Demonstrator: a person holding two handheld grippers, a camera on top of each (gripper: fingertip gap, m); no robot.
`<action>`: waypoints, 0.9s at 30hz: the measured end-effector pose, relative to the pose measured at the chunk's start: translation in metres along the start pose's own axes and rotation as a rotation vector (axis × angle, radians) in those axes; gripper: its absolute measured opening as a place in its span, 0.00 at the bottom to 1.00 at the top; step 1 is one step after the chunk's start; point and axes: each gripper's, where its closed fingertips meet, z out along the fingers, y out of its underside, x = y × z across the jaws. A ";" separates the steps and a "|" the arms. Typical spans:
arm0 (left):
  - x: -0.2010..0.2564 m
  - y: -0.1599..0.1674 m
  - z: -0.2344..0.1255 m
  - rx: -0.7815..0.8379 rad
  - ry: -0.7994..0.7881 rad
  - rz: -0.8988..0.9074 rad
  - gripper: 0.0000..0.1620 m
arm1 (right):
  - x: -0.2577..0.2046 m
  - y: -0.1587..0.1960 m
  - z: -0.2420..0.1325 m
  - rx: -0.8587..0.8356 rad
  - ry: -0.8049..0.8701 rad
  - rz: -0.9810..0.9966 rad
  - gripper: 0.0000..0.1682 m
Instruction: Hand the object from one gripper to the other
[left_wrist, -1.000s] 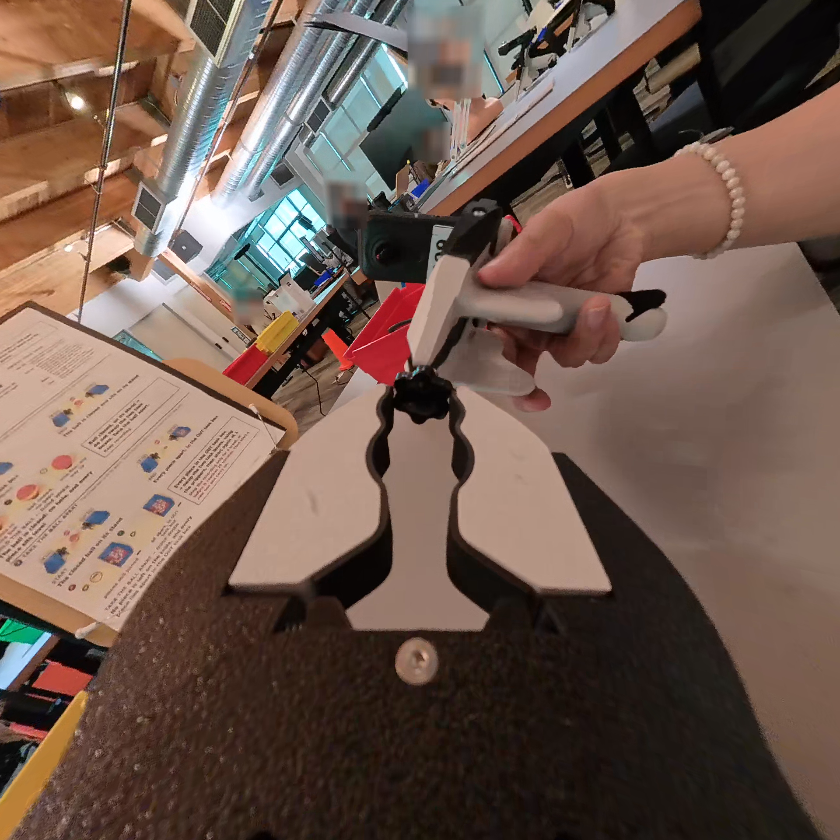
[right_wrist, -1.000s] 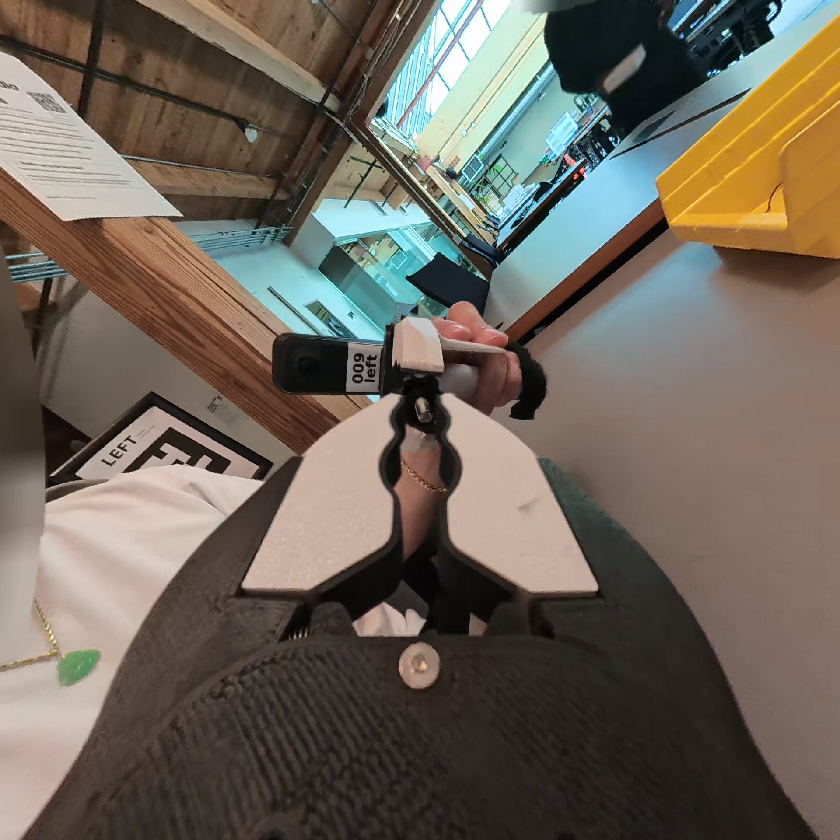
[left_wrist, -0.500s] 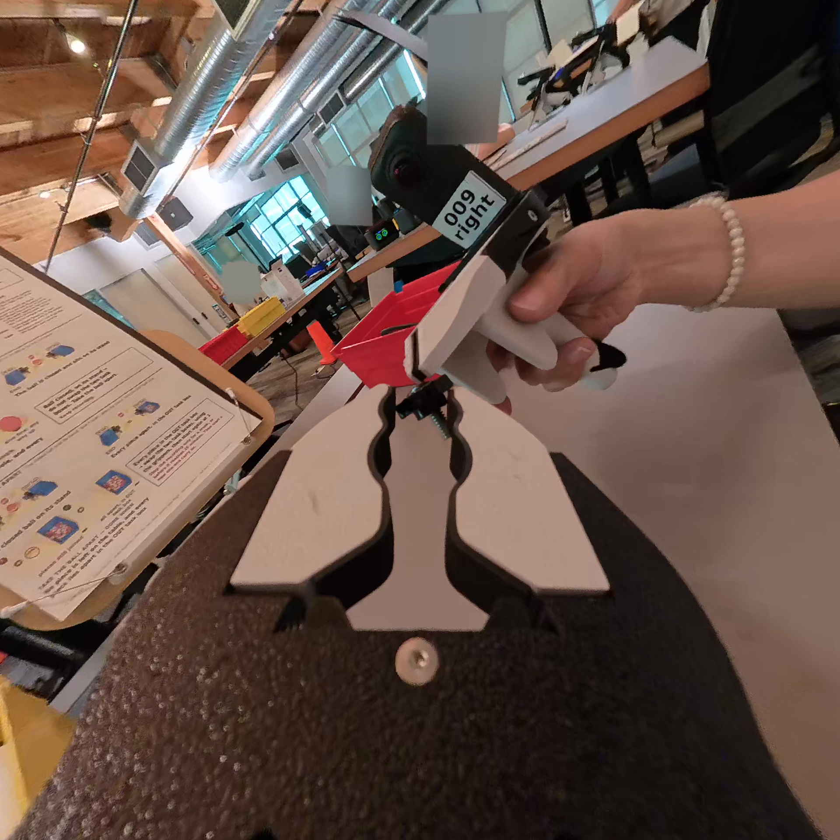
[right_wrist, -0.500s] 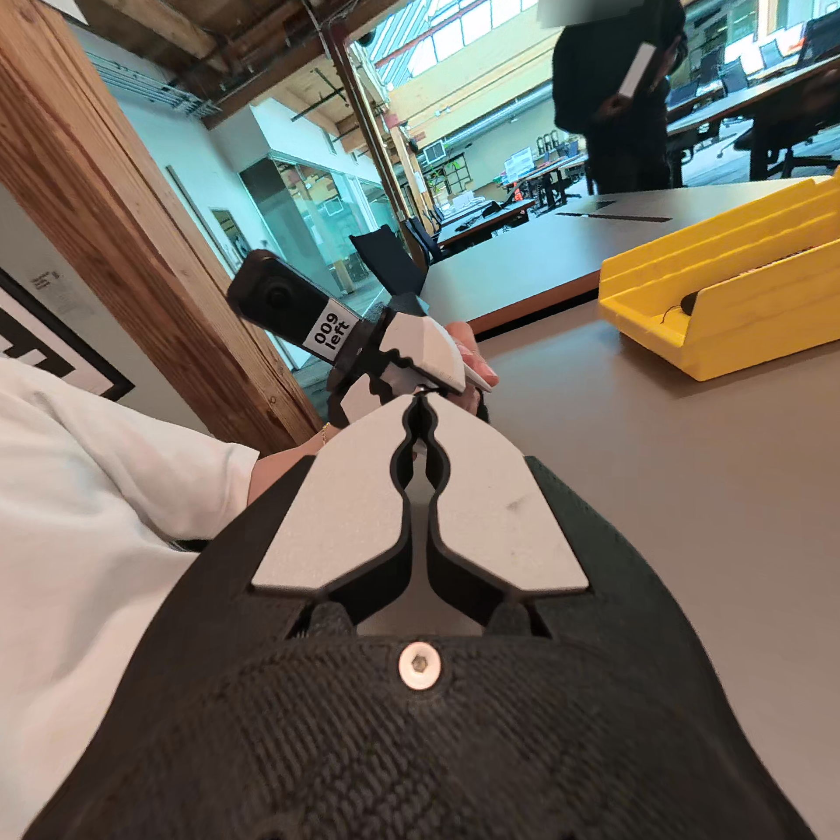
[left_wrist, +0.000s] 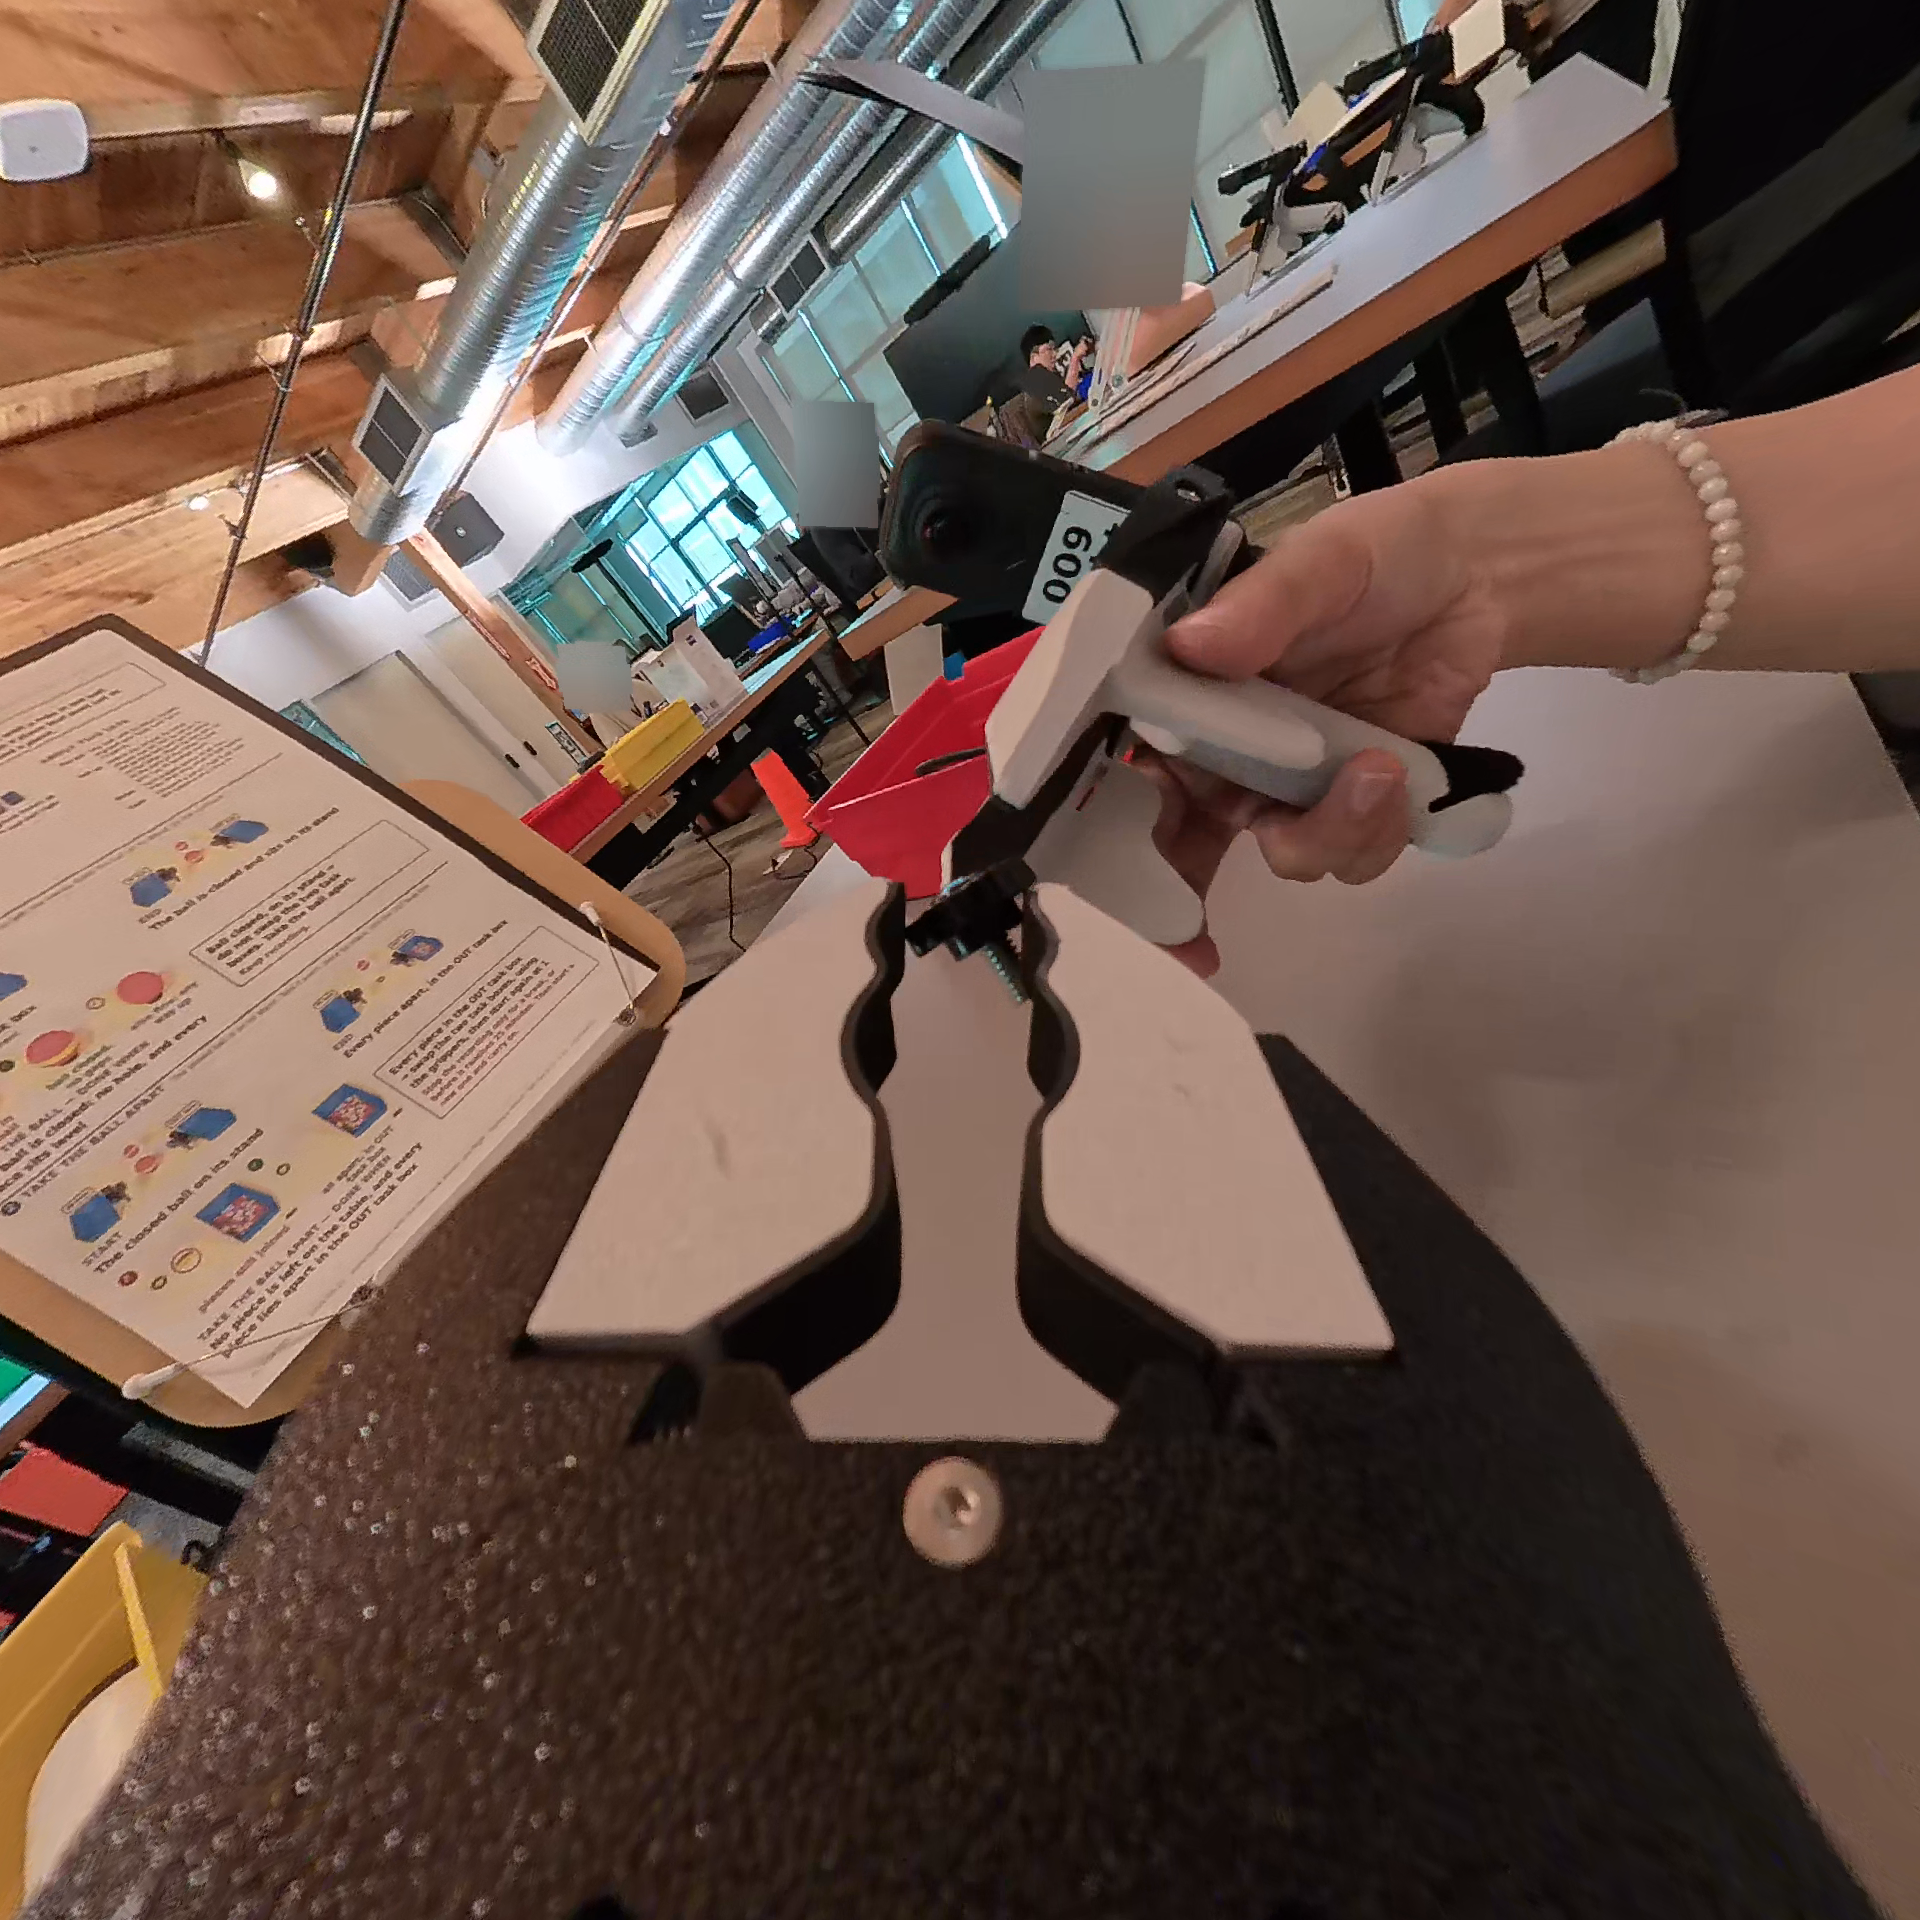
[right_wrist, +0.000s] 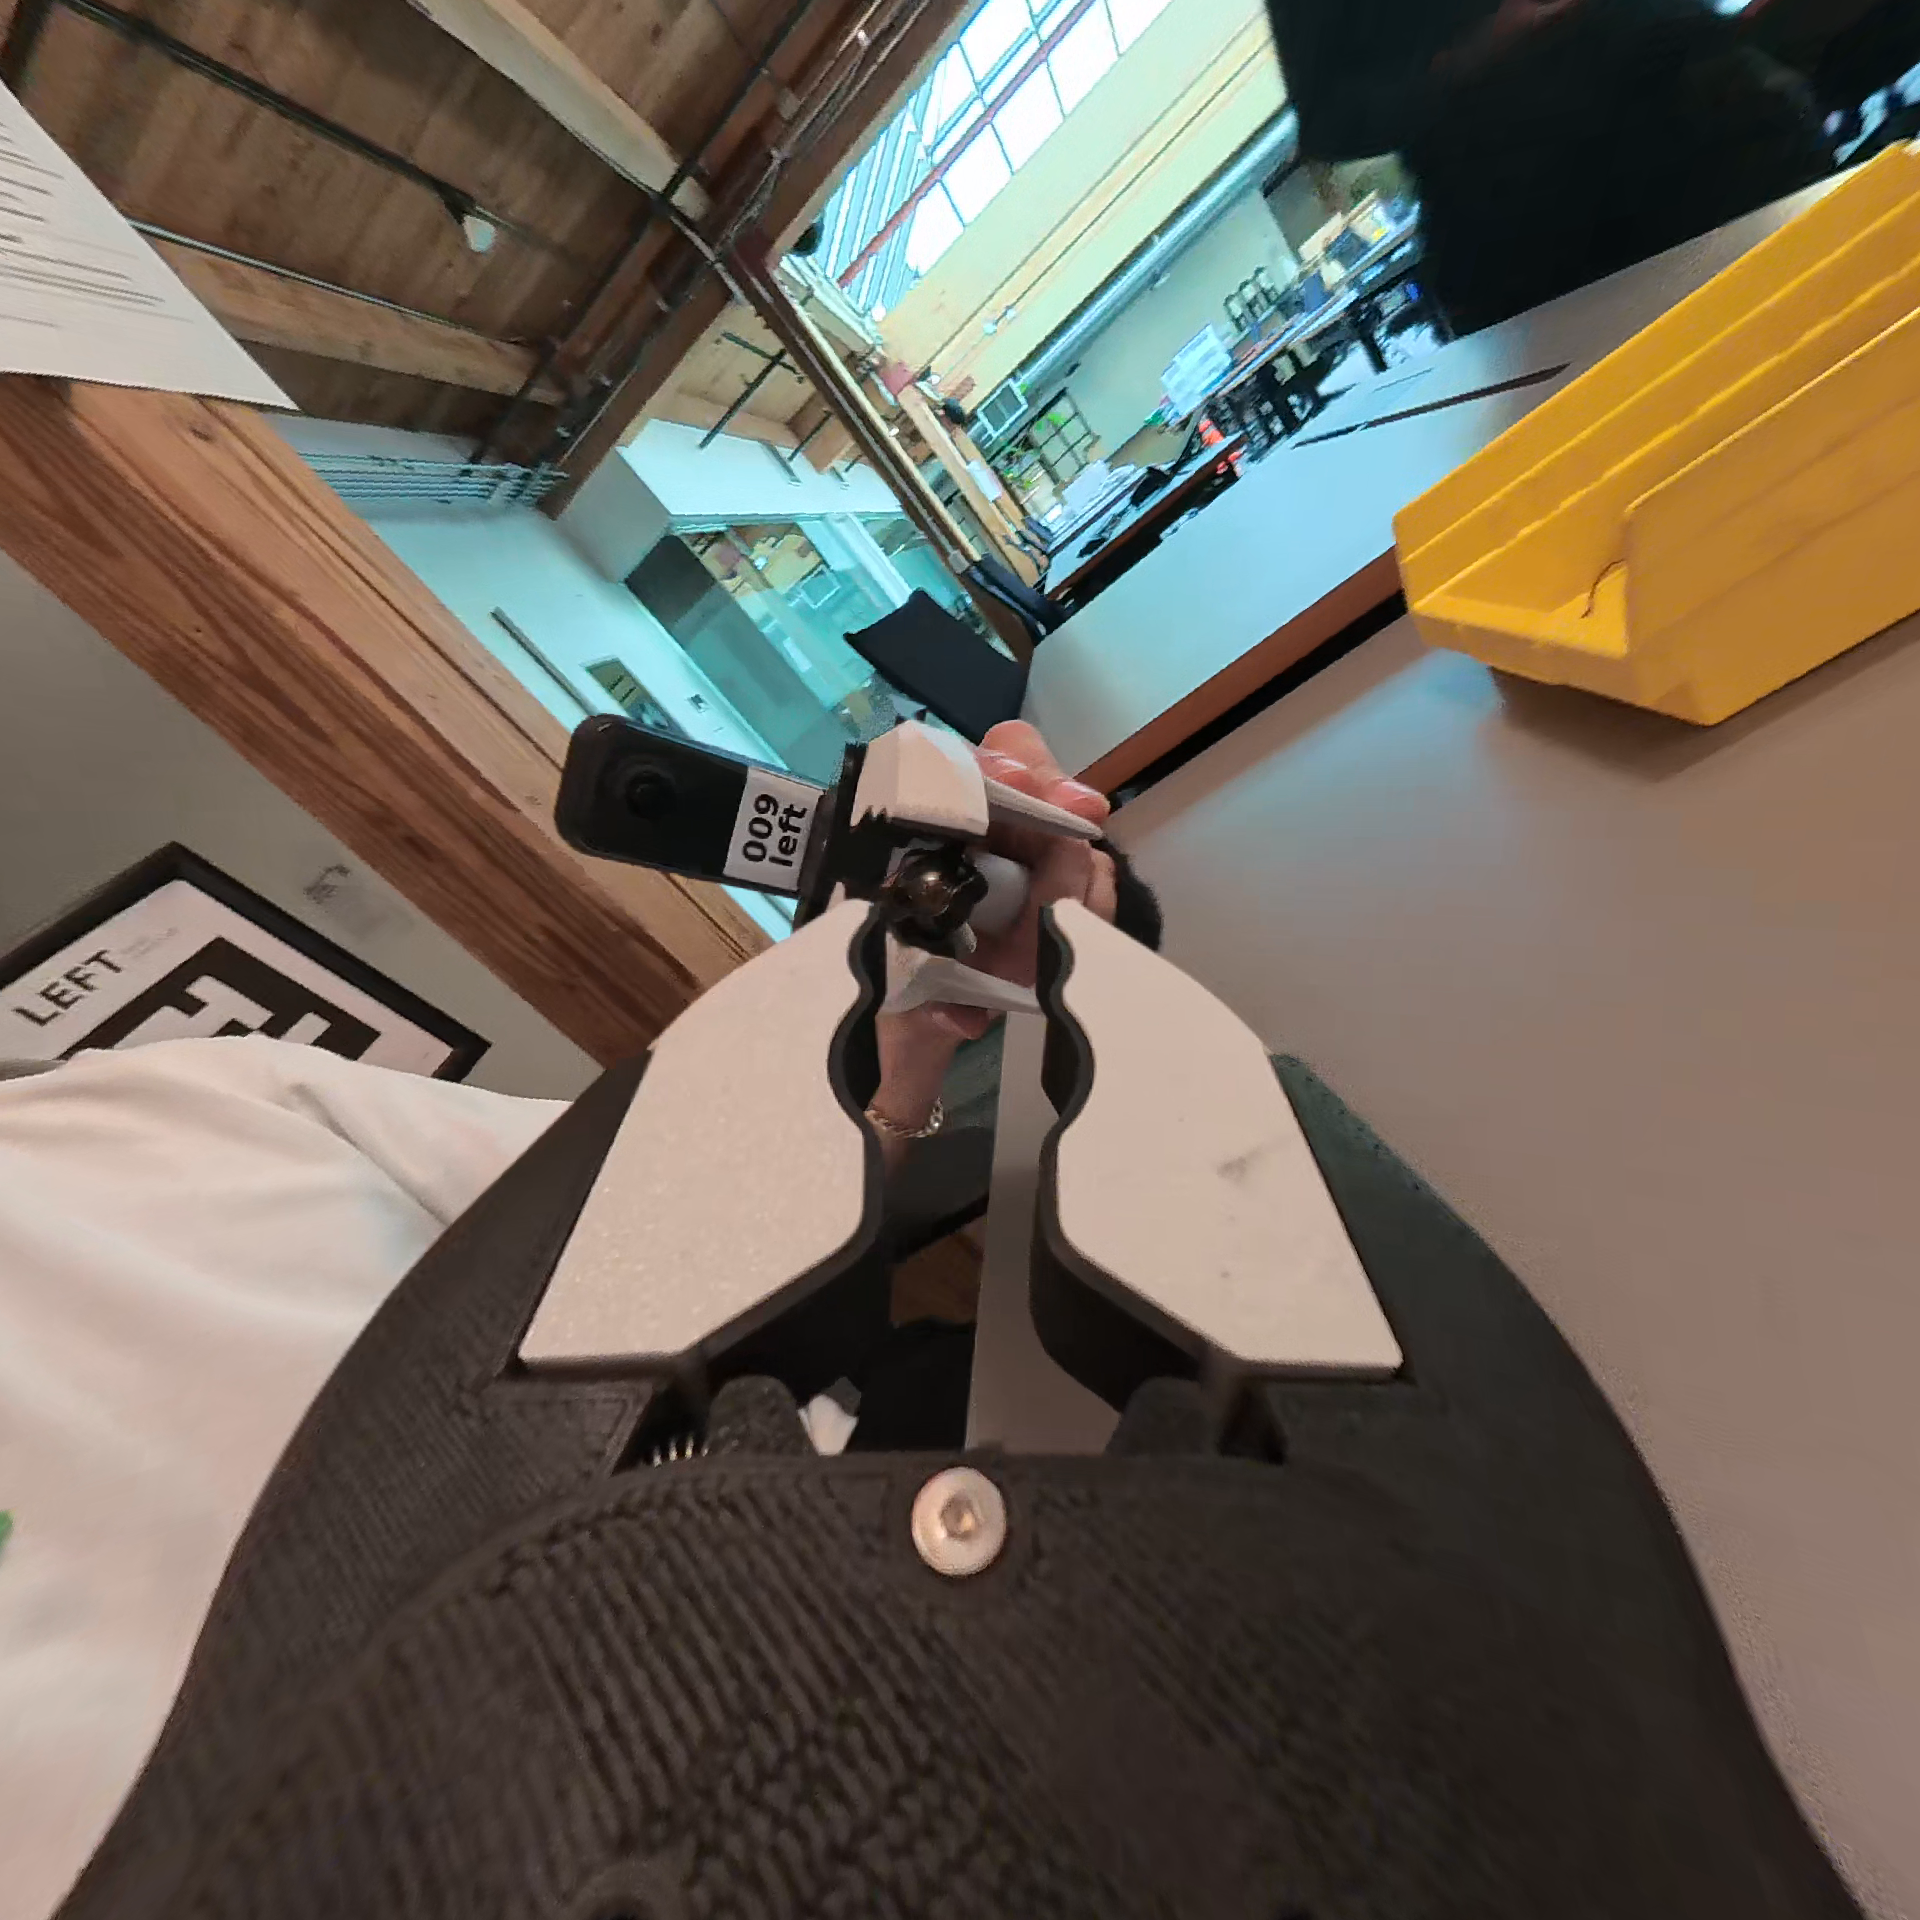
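Note:
A small black knob with a silver threaded screw (left_wrist: 977, 925) sits between the tips of my left gripper (left_wrist: 966, 920), which is shut on it above the grey table (left_wrist: 1558, 1143). The screw points back toward the left camera. My right gripper (left_wrist: 992, 868), held by a hand with a pearl bracelet, comes in from the upper right and its tips meet the knob. In the right wrist view my right gripper (right_wrist: 954, 920) is open, and the knob (right_wrist: 930, 888) shows just past its tips, between the fingers of the left gripper (right_wrist: 940, 894).
A clipboard with an instruction sheet (left_wrist: 260, 987) stands at the left. A red bin (left_wrist: 925, 790) lies behind the grippers. A yellow bin (right_wrist: 1683, 520) sits at the table's far right. A wooden post (right_wrist: 312, 675) and a person's white sleeve (right_wrist: 260, 1247) are at the left. Less than 4 cm separates the two grippers' tips.
My right gripper's jaws were nearly shut half a second ago and are open again now. The left gripper has kept the knob at the same jaw gap. Both views have tilted.

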 end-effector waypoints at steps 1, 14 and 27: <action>0.001 0.000 0.001 0.000 0.002 0.006 0.13 | 0.000 0.002 0.001 -0.011 -0.001 0.005 0.16; 0.008 0.004 0.008 -0.123 -0.017 0.181 0.13 | 0.006 0.012 0.004 -0.109 0.165 -0.230 0.24; 0.013 0.022 0.018 -0.274 -0.053 0.377 0.13 | 0.018 0.023 0.005 -0.189 0.269 -0.310 0.15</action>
